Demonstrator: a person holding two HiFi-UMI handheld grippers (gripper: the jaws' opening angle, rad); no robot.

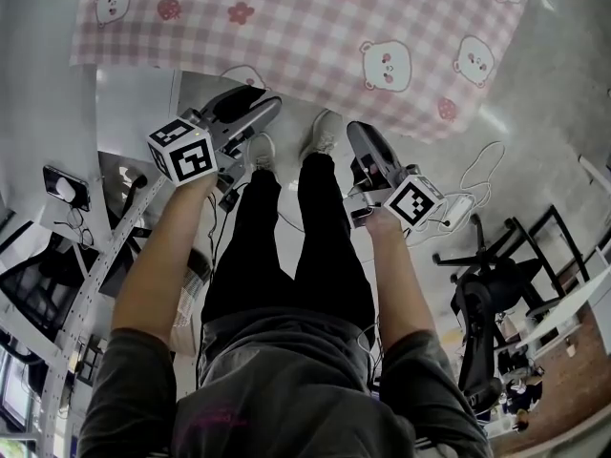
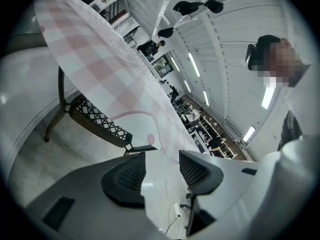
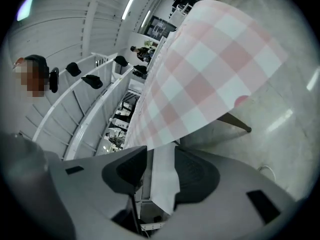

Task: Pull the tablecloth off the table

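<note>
A pink-and-white checked tablecloth (image 1: 305,27) with bear and strawberry prints covers the table at the top of the head view. My left gripper (image 1: 250,113) is just below the cloth's near edge, open, with nothing between its fingers. In the left gripper view the tablecloth (image 2: 105,79) lies ahead of the gripper (image 2: 161,170), apart from it. My right gripper (image 1: 361,139) sits at the cloth's hanging edge. In the right gripper view a pale strip of the tablecloth (image 3: 161,176) hangs between the parted jaws of the gripper (image 3: 160,171); the cloth (image 3: 210,74) spreads beyond.
A person's legs and shoes (image 1: 286,160) stand between the grippers at the table. A dark wicker chair (image 2: 95,119) stands under the table. Cables (image 1: 473,175) and an office chair (image 1: 492,284) are on the floor at right, with desk frames (image 1: 86,256) at left.
</note>
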